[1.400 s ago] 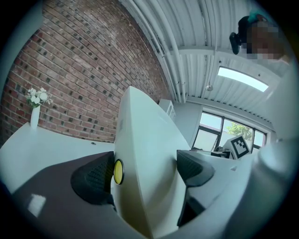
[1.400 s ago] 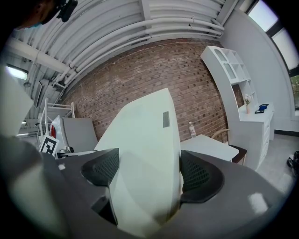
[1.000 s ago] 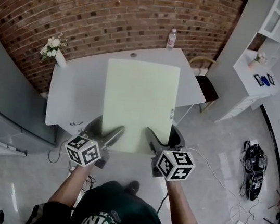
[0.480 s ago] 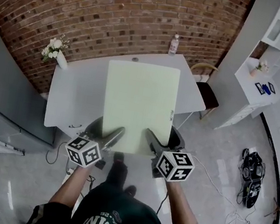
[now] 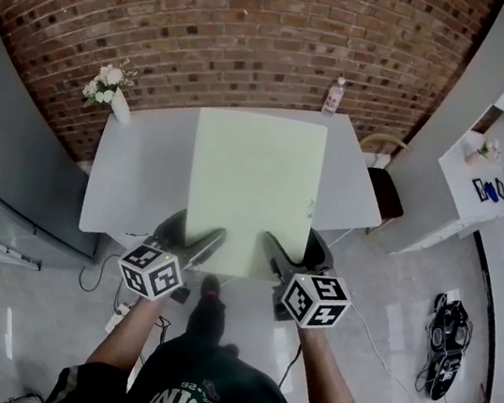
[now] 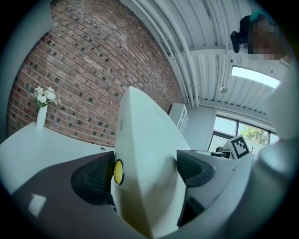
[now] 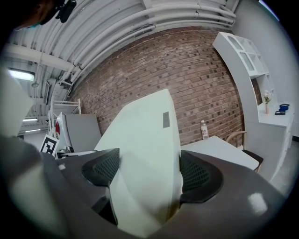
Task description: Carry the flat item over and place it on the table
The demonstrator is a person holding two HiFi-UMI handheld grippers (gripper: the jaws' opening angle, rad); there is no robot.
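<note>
Nearest, the person's two forearms reach forward, each ending in a marker cube, and the left gripper (image 5: 202, 241) and right gripper (image 5: 274, 249) sit side by side at about the same reach, neither clearly ahead of the other. Each is clamped on the near short edge of the board (image 5: 252, 186), the left toward its left corner and the right toward its right corner. The left gripper view shows the pads of the left gripper (image 6: 145, 173) pressed against the two faces of the board (image 6: 142, 154), and the right gripper view shows the same pinch by the right gripper (image 7: 149, 173) on the board (image 7: 145, 140). The board is a pale, flat rectangle whose long axis runs straight away from the person, from the grippers toward the wall (image 5: 214, 19). It hangs over the middle of the desk (image 5: 132, 177), with its near edge and both grippers out past the desk's near rim, above the floor. From the gripper views the board seems to be held in the air and not yet resting, with the desk (image 7: 219, 149) lower and off to the side. Setting it down probably calls for lowering it evenly and carrying it a little forward. Beyond, a vase (image 5: 110, 93) stands at the desk's far left corner and a bottle (image 5: 333, 95) at its far right edge
</note>
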